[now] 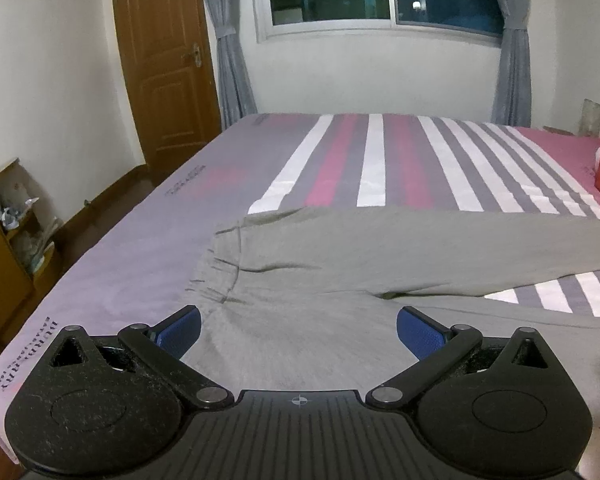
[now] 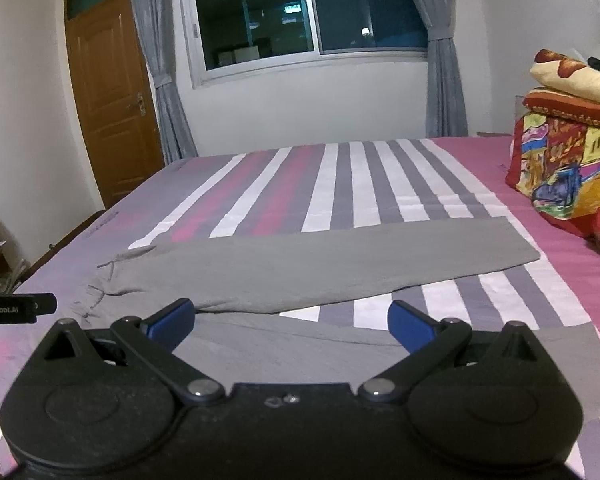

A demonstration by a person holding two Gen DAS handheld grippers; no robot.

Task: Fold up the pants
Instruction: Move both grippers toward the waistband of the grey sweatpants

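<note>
The left gripper (image 1: 298, 332) hovers over the waistband end of the grey pants (image 1: 340, 256), its 2 blue fingers (image 1: 180, 330) spread wide and released. The pants lie flat on the striped bed (image 1: 376, 160), legs stretching rightward. The right gripper (image 2: 291, 324) hangs over the near leg, fingers (image 2: 410, 326) likewise apart, grasping nothing. Folded quilts (image 2: 564, 160) sit far right.

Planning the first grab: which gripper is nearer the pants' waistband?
Left. The left gripper hangs open just short of the waistband, ahead to its left. The right gripper is open over the nearer leg, waistband far to its left.
</note>
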